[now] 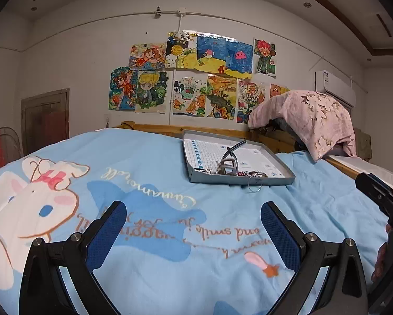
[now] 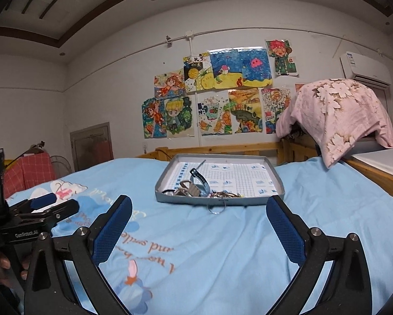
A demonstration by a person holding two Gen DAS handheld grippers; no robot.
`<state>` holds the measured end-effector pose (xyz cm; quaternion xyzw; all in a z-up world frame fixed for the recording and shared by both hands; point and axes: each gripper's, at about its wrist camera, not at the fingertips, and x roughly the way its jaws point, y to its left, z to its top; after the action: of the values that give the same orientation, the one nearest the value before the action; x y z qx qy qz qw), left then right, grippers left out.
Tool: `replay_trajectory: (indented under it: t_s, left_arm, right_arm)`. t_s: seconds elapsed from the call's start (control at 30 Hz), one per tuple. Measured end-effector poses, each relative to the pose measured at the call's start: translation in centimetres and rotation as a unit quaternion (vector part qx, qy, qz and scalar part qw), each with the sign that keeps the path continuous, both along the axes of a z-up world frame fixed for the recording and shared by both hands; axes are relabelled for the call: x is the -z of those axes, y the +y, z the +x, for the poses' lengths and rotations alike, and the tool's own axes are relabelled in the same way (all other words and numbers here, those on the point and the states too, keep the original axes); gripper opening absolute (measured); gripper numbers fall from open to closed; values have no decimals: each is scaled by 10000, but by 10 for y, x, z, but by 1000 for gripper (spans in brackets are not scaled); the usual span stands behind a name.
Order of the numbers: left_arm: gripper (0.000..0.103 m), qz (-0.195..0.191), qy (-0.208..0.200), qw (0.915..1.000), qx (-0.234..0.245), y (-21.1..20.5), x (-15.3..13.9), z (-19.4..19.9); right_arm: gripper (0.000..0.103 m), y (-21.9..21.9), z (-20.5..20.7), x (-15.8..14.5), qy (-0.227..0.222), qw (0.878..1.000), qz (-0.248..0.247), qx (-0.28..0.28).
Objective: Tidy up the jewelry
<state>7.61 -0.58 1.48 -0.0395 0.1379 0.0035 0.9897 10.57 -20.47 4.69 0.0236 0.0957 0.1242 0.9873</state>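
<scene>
Bedspread light blue | tray on it | drawings on wall | left gripper, right gripper released

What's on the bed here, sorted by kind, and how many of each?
Grey tray: 1
Jewelry pile in the tray: 1, pieces too tangled to count
Metal ring hanging over the tray's front edge: 1
Handheld grippers: 2, both open
Total: 5

Dim, cool indoor light from overhead, with soft, faint shadows on the bed cover. Strong fisheye bending of ceiling and walls, dark vignetting at corners. Reasonably sharp centrally, softer toward edges; no glare.
</scene>
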Motion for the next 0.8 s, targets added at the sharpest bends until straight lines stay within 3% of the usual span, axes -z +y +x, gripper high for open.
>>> replay_trajectory:
  t_s: [0.8]
  left_arm:
    - [103,134,14,9999,-35,-2,29,-20]
  right_arm:
    - [101,6,-36,30,-135,9980,-386,486]
